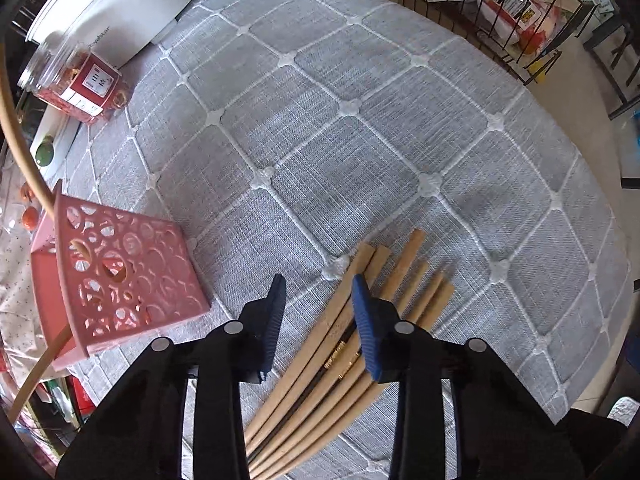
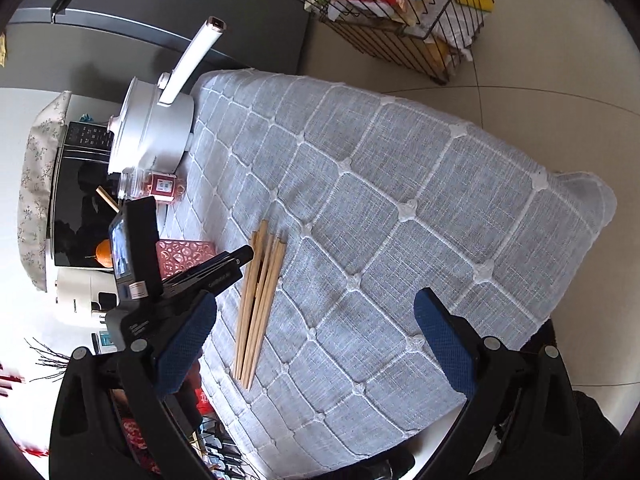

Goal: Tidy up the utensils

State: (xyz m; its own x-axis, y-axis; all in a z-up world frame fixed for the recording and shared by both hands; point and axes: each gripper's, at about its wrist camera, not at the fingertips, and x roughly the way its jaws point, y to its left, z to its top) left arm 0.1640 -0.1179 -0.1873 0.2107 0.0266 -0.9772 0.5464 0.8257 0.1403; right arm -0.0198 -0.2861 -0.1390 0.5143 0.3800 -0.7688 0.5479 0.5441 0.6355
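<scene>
A bundle of several wooden chopsticks (image 1: 332, 352) lies on the grey quilted tablecloth (image 1: 340, 140). My left gripper (image 1: 318, 284) points down over the bundle with its jaws partly apart. Its right finger (image 1: 366, 320) overlaps the sticks and its left finger (image 1: 272, 316) stands over bare cloth; no pad presses on a stick. A pink perforated basket (image 1: 128, 280) sits just left of it, with one stick (image 1: 24, 160) standing inside. In the right wrist view, my right gripper (image 2: 316, 320) hangs wide open and empty to the right of the chopsticks (image 2: 260, 300), while the left gripper (image 2: 240, 258) is over the bundle's far end beside the basket (image 2: 184, 254).
A white pot (image 2: 152, 136) with a long handle and a jar (image 1: 76, 80) with a red label stand at the table's far left. A wire rack (image 2: 400, 20) stands on the tiled floor beyond the table. A microwave (image 2: 76, 200) sits left of the table.
</scene>
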